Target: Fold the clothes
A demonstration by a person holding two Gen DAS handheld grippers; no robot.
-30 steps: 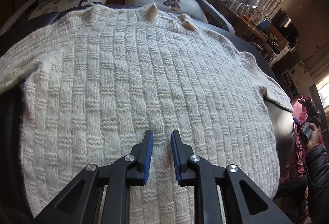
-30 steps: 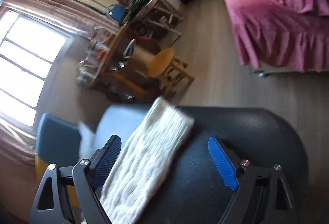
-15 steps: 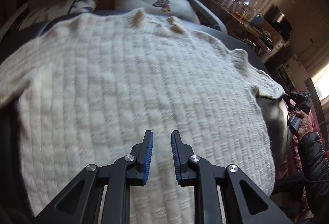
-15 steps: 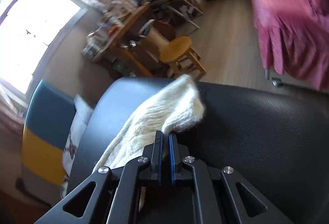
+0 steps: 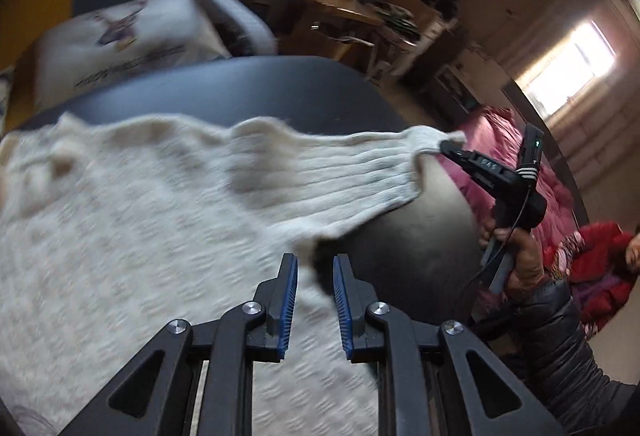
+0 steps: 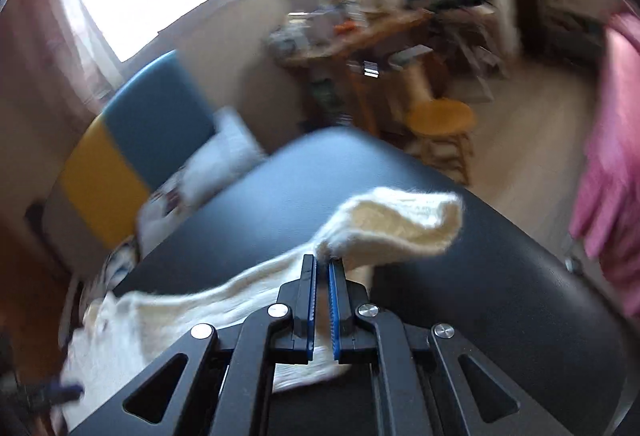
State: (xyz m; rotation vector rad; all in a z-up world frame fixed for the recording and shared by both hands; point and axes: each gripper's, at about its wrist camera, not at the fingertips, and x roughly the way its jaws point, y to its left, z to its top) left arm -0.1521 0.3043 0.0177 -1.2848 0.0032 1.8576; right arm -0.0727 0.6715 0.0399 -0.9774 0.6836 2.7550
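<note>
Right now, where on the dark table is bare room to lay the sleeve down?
Bare table lies behind the sweater, toward the cushion, and beside the hem near the left gripper. The sweater covers the rest. The right gripper holds the sleeve.

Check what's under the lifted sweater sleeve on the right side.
Under the raised sleeve, pinched at its cuff by the right gripper, bare black padded table shows. The sweater body still covers the table's left part, so anything beneath it can't be seen.
</note>
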